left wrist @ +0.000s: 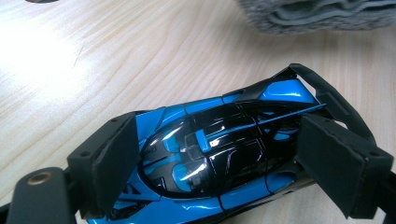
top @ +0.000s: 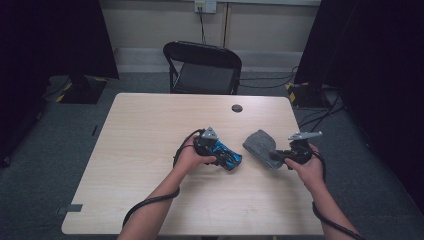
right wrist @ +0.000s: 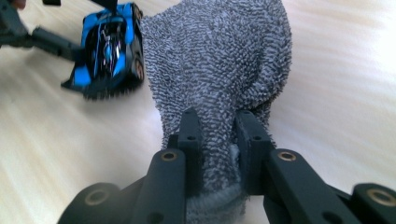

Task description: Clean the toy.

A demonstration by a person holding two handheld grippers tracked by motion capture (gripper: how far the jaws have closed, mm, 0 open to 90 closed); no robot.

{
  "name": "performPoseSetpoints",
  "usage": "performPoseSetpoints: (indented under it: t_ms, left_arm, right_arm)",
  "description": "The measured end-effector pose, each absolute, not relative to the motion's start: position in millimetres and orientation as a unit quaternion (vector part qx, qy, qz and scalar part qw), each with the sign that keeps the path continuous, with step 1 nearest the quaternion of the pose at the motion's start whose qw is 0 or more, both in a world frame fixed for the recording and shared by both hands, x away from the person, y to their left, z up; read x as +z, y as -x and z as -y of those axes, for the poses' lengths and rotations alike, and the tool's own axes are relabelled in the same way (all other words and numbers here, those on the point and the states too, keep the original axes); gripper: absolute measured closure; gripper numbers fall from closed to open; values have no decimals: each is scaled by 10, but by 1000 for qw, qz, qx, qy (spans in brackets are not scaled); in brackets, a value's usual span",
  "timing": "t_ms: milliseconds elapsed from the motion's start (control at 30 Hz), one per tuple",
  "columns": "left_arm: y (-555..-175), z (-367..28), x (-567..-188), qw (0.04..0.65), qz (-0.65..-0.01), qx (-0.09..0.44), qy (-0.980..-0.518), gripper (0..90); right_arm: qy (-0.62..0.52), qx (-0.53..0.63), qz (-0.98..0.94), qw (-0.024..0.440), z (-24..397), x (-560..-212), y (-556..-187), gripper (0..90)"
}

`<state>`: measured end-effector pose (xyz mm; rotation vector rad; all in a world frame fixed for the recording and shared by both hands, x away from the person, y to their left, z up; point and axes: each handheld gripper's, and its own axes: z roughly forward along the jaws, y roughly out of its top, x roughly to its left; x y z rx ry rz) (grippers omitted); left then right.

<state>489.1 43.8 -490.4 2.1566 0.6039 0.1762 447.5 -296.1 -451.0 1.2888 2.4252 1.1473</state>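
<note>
My left gripper is clamping the car; my right gripper is pinching the cloth, its ribbed fold showing in the left gripper view.

toy car on table, between left gripper jaws | cloth right of it, at right gripper tips

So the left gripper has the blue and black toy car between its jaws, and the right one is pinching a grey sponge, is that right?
Nearly. The right gripper is shut on a folded grey towel, not a sponge; the right gripper view shows its looped terry pile bunched between the jaws. The rest stands: the left gripper has the blue and black toy car between its jaws.
</note>
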Motion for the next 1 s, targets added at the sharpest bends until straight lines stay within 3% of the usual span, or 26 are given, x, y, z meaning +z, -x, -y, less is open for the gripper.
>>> performPoseSetpoints:
  t_ms: [533,1000]
  left_arm:
    - [-4903,-442,-4908,436,-239,66,-865,137]
    - [-4902,-443,-4909,436,-240,67,-864,136]
  right_arm:
    - [-430,371,-819,82,2184,-4674,-5078,742]
    - [-407,360,-838,56,1894,-4791,-5167,741]
